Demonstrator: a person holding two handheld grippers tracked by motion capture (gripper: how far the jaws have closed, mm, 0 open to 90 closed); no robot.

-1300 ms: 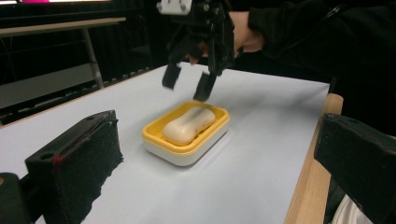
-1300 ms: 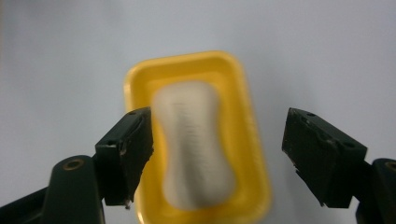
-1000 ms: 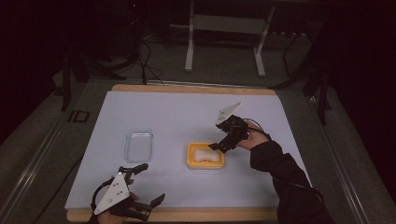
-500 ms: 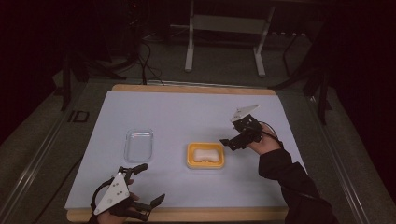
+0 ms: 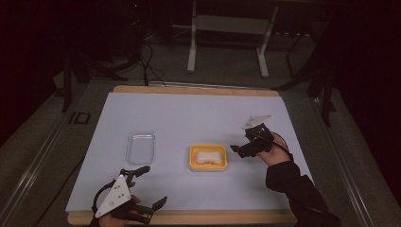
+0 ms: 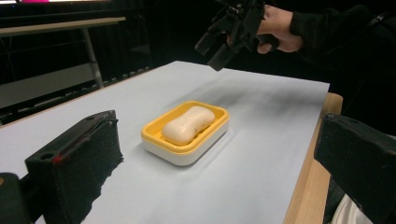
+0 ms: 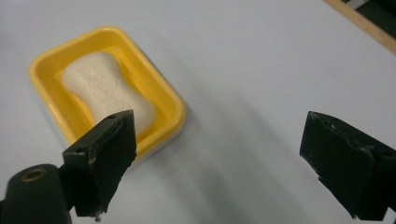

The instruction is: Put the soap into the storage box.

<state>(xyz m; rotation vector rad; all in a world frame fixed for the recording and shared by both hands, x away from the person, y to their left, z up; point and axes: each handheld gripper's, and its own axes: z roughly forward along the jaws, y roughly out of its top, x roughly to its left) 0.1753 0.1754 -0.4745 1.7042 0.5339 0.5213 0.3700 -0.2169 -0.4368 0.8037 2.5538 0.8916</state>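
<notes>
**Q:** Near the centre of the worktop (image 5: 189,118), what lies there?

**A:** A yellow soap dish (image 5: 208,158) with a white inner base, holding a pale bar of soap (image 5: 207,157). The bar lies flat inside the rim. In the left gripper view the dish (image 6: 186,132) and bar (image 6: 188,124) sit between the two black jaws, well beyond them.

**Q:** What stands at nine o'clock from the dish?

**A:** A clear plastic lid or tray (image 5: 141,147), lying flat on the pale sheet, apart from the dish.

**Q:** Where is the right tool, and how are its jaws set?

**A:** The right tool (image 5: 242,150) is held at three o'clock from the dish, just beside it and raised off the sheet, its jaws pointing towards the dish. The jaws are spread wide with nothing between them. In the right gripper view the dish (image 7: 107,88) appears at ten o'clock, partly behind the left-hand jaw; the soap (image 7: 105,91) shows embossed lettering too blurred to read.

**Q:** And the left tool?

**A:** The left tool (image 5: 151,187) is at seven o'clock from the dish, near the wooden front edge (image 5: 213,217) of the worktop. Its jaws are also spread wide and hold nothing.

**Q:** What lies beyond the worktop?

**A:** A dark floor with cables (image 5: 146,61) and a metal stand (image 5: 227,33) at twelve o'clock.
</notes>
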